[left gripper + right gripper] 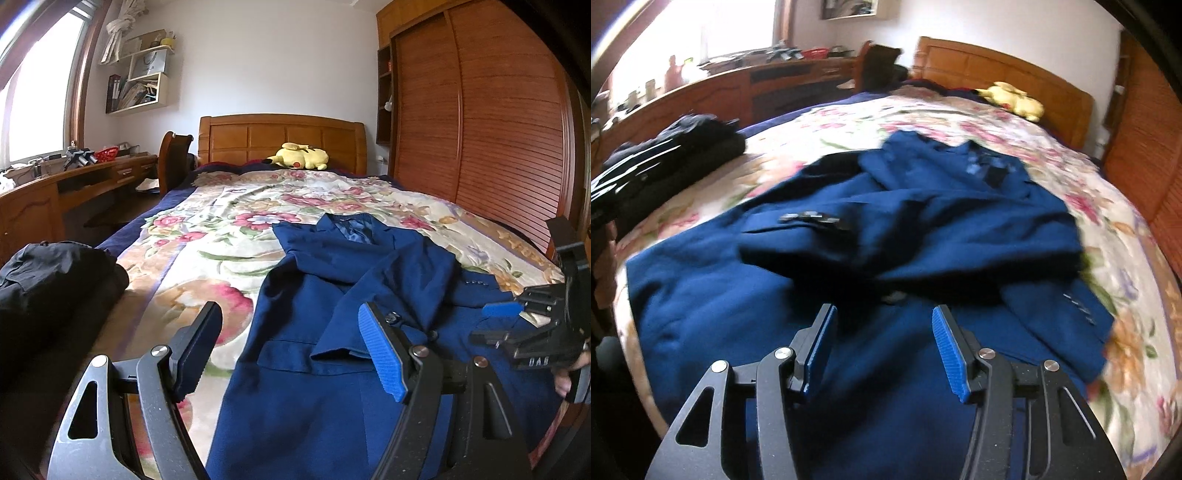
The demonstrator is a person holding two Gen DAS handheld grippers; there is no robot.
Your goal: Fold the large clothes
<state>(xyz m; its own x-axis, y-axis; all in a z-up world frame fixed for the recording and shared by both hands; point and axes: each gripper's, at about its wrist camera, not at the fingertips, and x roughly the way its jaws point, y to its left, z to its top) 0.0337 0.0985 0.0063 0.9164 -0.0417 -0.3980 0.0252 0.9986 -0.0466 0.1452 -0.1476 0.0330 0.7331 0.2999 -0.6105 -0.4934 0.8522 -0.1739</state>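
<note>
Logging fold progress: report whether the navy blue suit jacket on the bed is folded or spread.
Partly folded: the navy blue suit jacket lies front up on the floral bedspread, both sleeves crossed over its chest, body still full length.

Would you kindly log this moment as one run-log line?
blue jacket: flat on bed, sleeves folded in | left gripper: open, empty | right gripper: open, empty, over jacket

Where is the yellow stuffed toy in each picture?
Left wrist view: the yellow stuffed toy lies centre, upper half, at the head of the bed.
Right wrist view: the same toy, blurred, sits upper right.
Shared landmark: the wooden headboard right behind it.
</note>
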